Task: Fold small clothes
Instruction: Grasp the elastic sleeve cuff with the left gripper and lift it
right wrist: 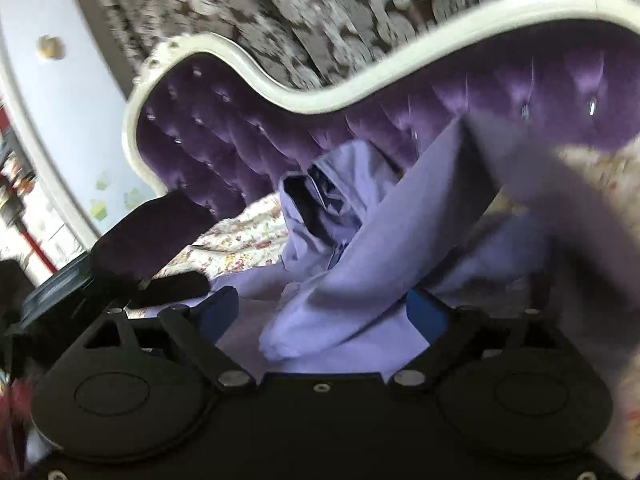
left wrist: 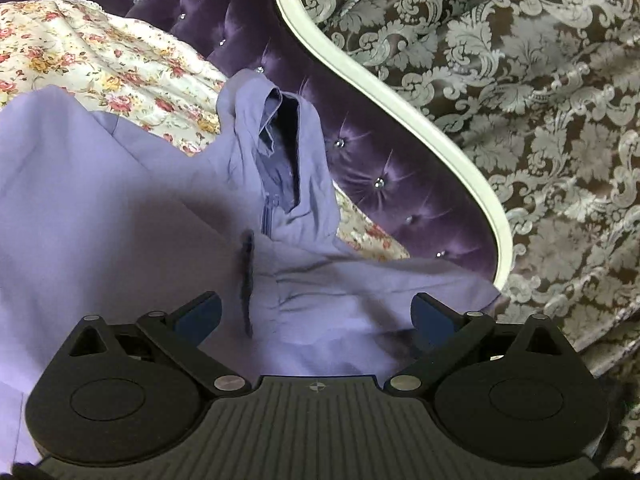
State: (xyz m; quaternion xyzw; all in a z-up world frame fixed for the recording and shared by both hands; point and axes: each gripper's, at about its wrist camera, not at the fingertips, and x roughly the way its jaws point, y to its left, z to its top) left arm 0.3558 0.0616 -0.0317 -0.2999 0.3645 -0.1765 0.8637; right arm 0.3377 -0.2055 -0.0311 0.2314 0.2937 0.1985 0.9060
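A lavender hooded zip garment [left wrist: 120, 208] lies spread on the floral bedsheet [left wrist: 100, 56]. Its hood [left wrist: 276, 136] stands up against the purple headboard, with the zipper [left wrist: 267, 216] below it. My left gripper [left wrist: 316, 316] is open, just above the garment's chest, touching nothing. In the right wrist view the same garment [right wrist: 352, 280] is bunched, with a sleeve [right wrist: 400, 248] raised across the frame and the hood [right wrist: 320, 196] behind. My right gripper [right wrist: 320, 312] is open, with cloth lying between its blue pads [right wrist: 424, 316] but not clamped. The left gripper body [right wrist: 120, 256] shows at the left.
A tufted purple headboard [left wrist: 384, 168] with a white curved frame [left wrist: 400, 108] stands behind the bed. Brown damask curtain [left wrist: 520, 80] hangs beyond it. In the blurred right wrist view, a pale wall [right wrist: 52, 92] lies to the left of the headboard [right wrist: 248, 120].
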